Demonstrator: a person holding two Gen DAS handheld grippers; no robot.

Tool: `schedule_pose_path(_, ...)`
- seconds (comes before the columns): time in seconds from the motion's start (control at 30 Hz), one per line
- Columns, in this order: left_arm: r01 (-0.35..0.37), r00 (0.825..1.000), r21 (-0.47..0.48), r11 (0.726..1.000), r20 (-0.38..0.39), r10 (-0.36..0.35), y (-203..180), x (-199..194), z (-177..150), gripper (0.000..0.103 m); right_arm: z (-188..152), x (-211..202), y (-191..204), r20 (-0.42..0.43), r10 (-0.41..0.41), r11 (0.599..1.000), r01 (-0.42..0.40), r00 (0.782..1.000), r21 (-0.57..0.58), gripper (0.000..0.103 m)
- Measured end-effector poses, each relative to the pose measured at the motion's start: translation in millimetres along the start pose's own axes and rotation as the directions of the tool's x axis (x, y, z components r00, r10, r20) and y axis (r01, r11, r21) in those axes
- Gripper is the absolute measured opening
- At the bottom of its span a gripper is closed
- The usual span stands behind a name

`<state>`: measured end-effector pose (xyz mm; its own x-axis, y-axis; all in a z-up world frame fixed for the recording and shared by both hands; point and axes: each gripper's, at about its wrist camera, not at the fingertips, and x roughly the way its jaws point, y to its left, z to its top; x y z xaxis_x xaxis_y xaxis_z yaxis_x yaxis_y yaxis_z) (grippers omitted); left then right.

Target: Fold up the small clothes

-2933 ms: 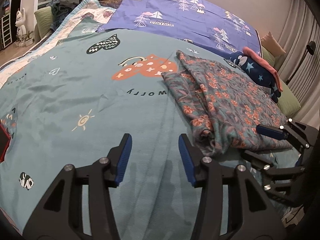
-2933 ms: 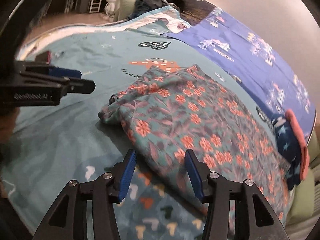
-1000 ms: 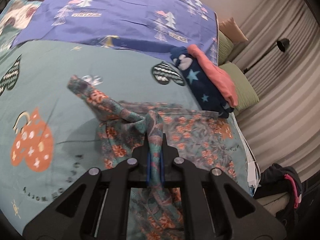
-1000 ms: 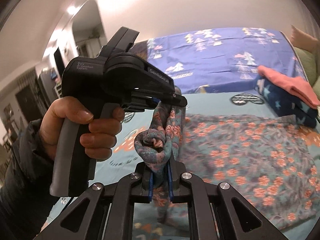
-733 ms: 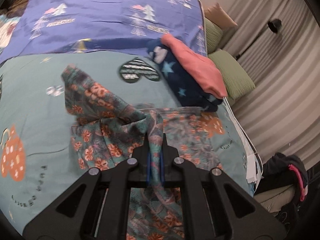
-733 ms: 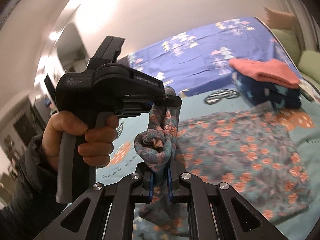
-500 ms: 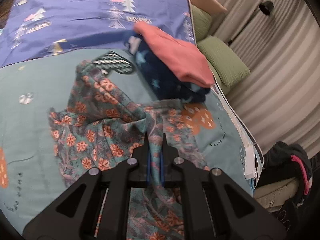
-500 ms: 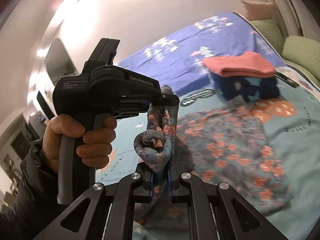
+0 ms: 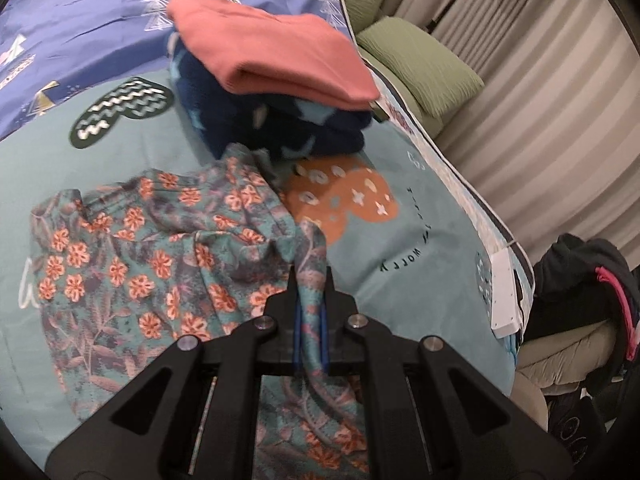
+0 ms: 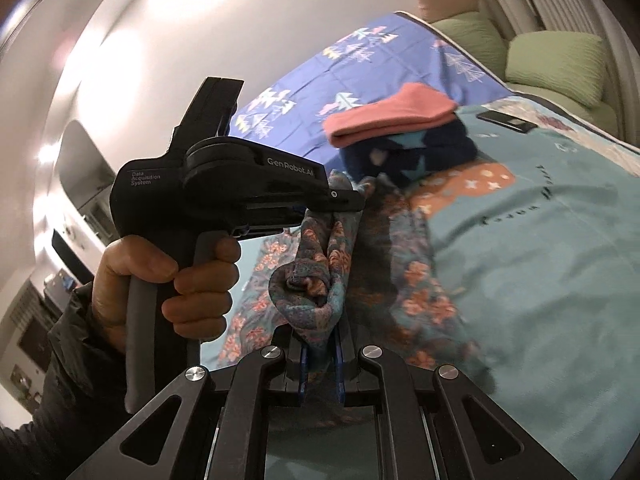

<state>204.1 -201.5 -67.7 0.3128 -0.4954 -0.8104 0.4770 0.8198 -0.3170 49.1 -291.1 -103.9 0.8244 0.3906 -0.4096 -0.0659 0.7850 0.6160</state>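
In the left wrist view, the floral garment (image 9: pixel 160 256) lies rumpled over the left and middle of the teal bedspread (image 9: pixel 420 248). It is thin, soft cloth in teal and mauve with coral flowers and leaf sprigs, and its far edge touches the foot of a folded stack. A ridge of the cloth rises toward the camera and runs between the fingers of the left gripper (image 9: pixel 310 304), which are pressed together on it with only the fabric's thickness between the blue pads. Below the fingers more of the cloth hangs, cut off by the black frame. Behind sits the stack: a fuzzy navy blanket (image 9: pixel 280 128) with pale stars, and on it a smooth, flat coral-pink garment (image 9: pixel 272 48). To the right are ribbed green cushions (image 9: pixel 420 56), pleated curtains (image 9: pixel 552 112) and a dark heap of clothing (image 9: pixel 588 280) on a chair, its shape hard to read.

In the right wrist view, the person's left hand (image 10: pixel 160 280) at the left wraps the grey handle of the black left gripper, seen side-on. Its fingers meet over a hanging fold of the floral garment (image 10: pixel 416 280). In the middle, a rolled, bunched end of the cloth (image 10: pixel 308 284) sits clamped in the right gripper (image 10: pixel 320 354), its fingers closed tight on it. The rest drapes down onto the bedspread, blurred. At the right lies a dark phone-like slab (image 10: pixel 506 120), too small to be sure of.
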Motion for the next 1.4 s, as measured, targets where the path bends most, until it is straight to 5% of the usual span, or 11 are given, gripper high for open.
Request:
schedule_pose_path(0.43,-0.060,0.997,0.085,0.995,-0.046,0.064,-32.2,39.1,-8.5,0.009,-3.9,-1.5,-43.9,-0.039,-0.002,0.991,0.007,0.999,0.133,0.008)
schedule_pose_path(0.67,-0.056,0.998,0.140,0.989,0.003,0.057,-36.3,8.9,-32.1,0.024,-17.5,7.4,-66.9,-0.125,-0.016,0.980,0.040,0.992,0.194,0.009)
schedule_pose_path(0.87,-0.183,0.971,0.157,0.971,0.182,0.154,-10.0,-67.6,-95.4,0.053,-13.3,-1.8,-76.1,-0.157,0.007,0.986,0.019,0.988,0.163,0.024)
schedule_pose_path(1.0,-0.283,0.948,0.069,0.957,0.173,0.268,30.6,-87.7,-143.4,0.056,-4.1,-10.2,-78.3,-0.141,-0.079,0.990,0.094,0.987,0.101,0.069)
schedule_pose_path(1.13,-0.220,0.966,-0.053,0.974,0.130,0.225,62.0,-93.6,-180.1,0.056,0.8,-4.4,-89.0,-0.206,-0.003,0.993,0.028,0.979,0.119,0.070)
schedule_pose_path(1.23,-0.175,0.977,-0.009,0.985,0.126,0.175,57.8,-89.6,-200.4,0.059,1.2,6.4,-96.4,-0.262,0.083,0.985,-0.039,0.962,0.169,0.070)
schedule_pose_path(1.4,-0.300,0.949,0.108,0.948,0.131,0.286,38.3,-60.5,-202.4,0.064,8.1,21.0,-92.9,-0.320,0.120,0.986,-0.075,0.940,0.151,0.070)
